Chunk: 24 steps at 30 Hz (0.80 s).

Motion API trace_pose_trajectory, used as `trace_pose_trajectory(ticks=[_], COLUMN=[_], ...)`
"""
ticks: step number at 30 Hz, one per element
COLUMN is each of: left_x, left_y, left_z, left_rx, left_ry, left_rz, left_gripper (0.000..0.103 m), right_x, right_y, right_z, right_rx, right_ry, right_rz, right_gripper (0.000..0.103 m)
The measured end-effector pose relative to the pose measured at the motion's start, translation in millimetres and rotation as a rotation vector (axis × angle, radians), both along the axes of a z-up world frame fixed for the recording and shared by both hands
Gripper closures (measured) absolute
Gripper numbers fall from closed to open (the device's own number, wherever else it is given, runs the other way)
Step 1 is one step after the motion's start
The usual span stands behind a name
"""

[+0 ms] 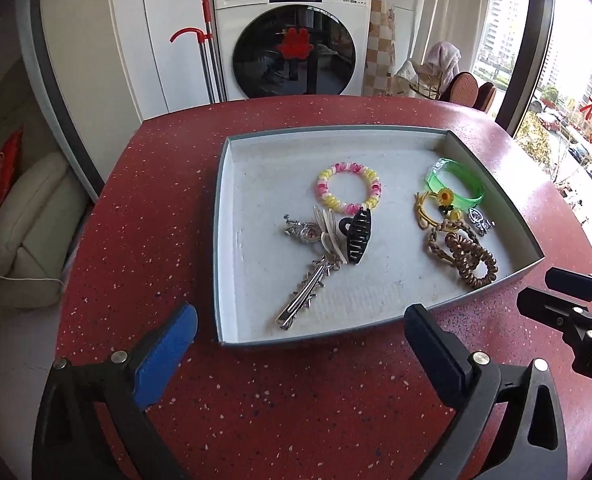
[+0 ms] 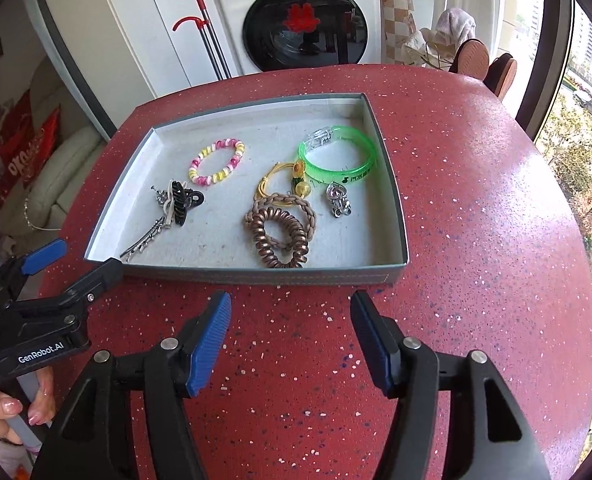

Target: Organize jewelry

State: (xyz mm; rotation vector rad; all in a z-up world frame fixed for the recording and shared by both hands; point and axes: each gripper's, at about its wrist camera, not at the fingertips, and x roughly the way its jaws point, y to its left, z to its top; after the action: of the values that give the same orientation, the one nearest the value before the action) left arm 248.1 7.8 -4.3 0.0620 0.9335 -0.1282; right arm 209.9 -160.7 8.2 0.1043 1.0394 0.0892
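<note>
Jewelry lies loose in a shallow grey tray [image 1: 232, 336] with a white floor, set on a red speckled bench [image 1: 296, 400]. Toward the tray's left side a pink-and-yellow beaded bracelet [image 1: 349, 188] lies flat, and just in front of it a black claw clip [image 1: 358, 236] overlaps a cream bow clip [image 1: 328, 232], a silver charm [image 1: 301, 231] and a long silver hair clip [image 1: 302, 296]. Toward the right side a translucent green bangle [image 2: 338, 158] stands beside a yellow cord with a sunflower charm [image 1: 445, 197], a silver heart pendant [image 2: 338, 199], and a brown spiral hair tie [image 2: 281, 240] lying on a braided tan band [image 2: 284, 202].

Both grippers hover over bare bench just short of the tray's near wall. The left gripper [image 1: 300, 340] has its fingers [image 1: 168, 354] spread wide with nothing between them. The right gripper [image 2: 291, 338] also has its fingers [image 2: 212, 342] apart and empty. A hand [image 2: 12, 412] grips the left gripper's handle. Behind the bench stands a white washing machine [image 1: 292, 36] with a red-handled mop [image 1: 207, 44] beside it.
</note>
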Motion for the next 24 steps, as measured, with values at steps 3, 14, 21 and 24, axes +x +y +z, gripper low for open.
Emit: trace_pose_trajectory(ticks=[3,14,21,24], left_x=[-17,-77,-106,-115], left_y=[3,5,2,-2], left_z=[2,-8,-2,1], left_rx=[0.005,0.009,0.006,0.028], left_ry=[-0.024,-0.032,-0.08,-0.106], left_rz=[0.015,0.02,0.024,0.016], left_gripper=[0.0,0.0,0.0,0.0], right_x=[-11,-64,-91,-99], right_y=[2,15,11,9], right_z=[-4,-18,-9,-5], right_rx=[0.007,-0.02,-0.004,0.007], right_ry=[-0.003,-0.076,-0.184,-0.206], right_rz=[0.003,-0.001,-0.051,-0.064], right_gripper=[0.023,0.014,0.0,0.0])
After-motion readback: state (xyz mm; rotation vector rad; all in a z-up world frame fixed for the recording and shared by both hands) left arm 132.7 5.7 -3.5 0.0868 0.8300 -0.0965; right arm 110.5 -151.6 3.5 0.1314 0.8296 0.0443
